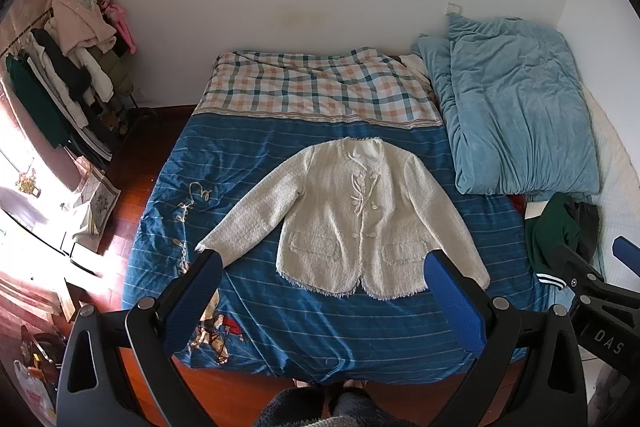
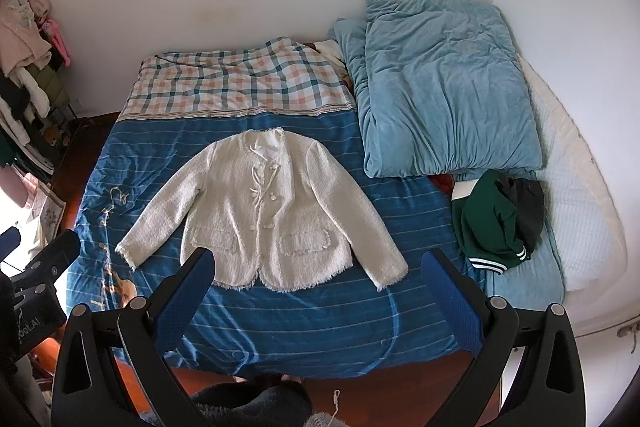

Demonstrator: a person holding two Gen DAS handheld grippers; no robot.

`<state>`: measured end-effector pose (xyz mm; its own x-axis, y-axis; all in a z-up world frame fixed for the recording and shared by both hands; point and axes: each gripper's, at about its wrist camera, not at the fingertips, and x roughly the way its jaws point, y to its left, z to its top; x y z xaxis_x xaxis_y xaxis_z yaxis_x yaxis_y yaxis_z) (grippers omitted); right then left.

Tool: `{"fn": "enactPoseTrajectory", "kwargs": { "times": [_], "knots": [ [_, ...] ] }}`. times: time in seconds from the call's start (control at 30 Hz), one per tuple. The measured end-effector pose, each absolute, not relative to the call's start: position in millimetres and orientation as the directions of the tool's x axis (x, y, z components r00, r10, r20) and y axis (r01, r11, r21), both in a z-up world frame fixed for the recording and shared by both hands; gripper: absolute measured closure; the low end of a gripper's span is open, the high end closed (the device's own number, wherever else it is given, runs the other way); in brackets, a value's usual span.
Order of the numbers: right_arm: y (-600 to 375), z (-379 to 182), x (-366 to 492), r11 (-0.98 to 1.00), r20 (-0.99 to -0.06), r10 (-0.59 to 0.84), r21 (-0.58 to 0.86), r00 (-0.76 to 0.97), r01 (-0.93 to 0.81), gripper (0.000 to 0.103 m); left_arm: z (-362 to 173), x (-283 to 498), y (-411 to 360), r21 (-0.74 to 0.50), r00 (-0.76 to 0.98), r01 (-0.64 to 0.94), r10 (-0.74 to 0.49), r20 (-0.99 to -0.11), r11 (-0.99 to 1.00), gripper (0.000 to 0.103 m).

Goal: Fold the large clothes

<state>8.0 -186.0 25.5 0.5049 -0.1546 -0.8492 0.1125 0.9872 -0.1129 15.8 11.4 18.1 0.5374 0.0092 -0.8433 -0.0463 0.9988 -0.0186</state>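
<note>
Item 1: cream-white tweed jacket w/ fringed hem, two patch pockets, knotted cord fastenings (image 1: 356, 219). Laid flat, front up, sleeves angled out and down, on blue striped bedspread (image 1: 320, 331), approx. centre of bed. Unfolded.

Item 2: left gripper, black frame w/ blue padded fingers (image 1: 322, 301). Held above near edge of bed, jaws wide apart, gripping nothing. In left wrist view, jacket hem framed between the two fingers; left sleeve cuff just beside left finger, right sleeve cuff just beside right finger. No contact visible.

Item 3: right gripper, same build (image 2: 320, 297). Jaws wide apart, empty, also above near bed edge. In right wrist view, jacket sits ahead and slightly left; hem partly hidden behind left finger.

Surroundings:
- Plaid quilt, orange/teal/white checks (image 1: 320, 87), at far end of bed beyond jacket collar.
- Light-blue plush duvet, folded in a bulky heap (image 2: 444, 87), right of jacket, apart from it.
- Dark-green garment w/ white-striped ribbed hem (image 2: 488, 227), bunched w/ a dark grey piece, near right sleeve, not touching.
- White quilted mattress pad (image 2: 580, 207), far right.
- Clothes rack loaded w/ pink, white, black, green garments (image 1: 68, 67), left by wall.
- Red-brown wood floor (image 1: 136, 163).
</note>
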Motion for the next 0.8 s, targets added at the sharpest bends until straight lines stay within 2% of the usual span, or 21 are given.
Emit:
{"fn": "enactPoseTrajectory", "kwargs": {
  "times": [0.43, 0.6, 0.7, 0.77, 0.8],
  "knots": [
    [-177, 26, 8, 0.985, -0.852, -0.148, -0.080, 0.502, 0.155, 0.000, 11, 25, 19, 0.017, 0.575, -0.042, 0.037, -0.817, 0.999, 0.000],
    [-208, -39, 10, 0.961, -0.879, -0.066, 0.072, 0.472, 0.268, 0.000, -15, 55, 26, 0.072, 0.648, -0.020, 0.067, -0.759, 0.997, 0.000],
    [-251, -98, 18, 0.920, -0.907, -0.074, 0.099, 0.414, 0.380, 0.000, -44, 76, 24, 0.086, 0.631, -0.002, 0.068, -0.773, 0.996, 0.000],
    [-283, -146, 24, 0.880, -0.932, -0.065, 0.114, 0.355, 0.462, 0.007, -71, 92, 18, 0.105, 0.610, -0.004, 0.086, -0.788, 0.994, 0.000],
    [-296, -170, 27, 0.861, -0.943, -0.056, 0.121, 0.329, 0.493, 0.020, -92, 105, 14, 0.094, 0.594, 0.002, 0.074, -0.801, 0.996, 0.000]
  ]
}}
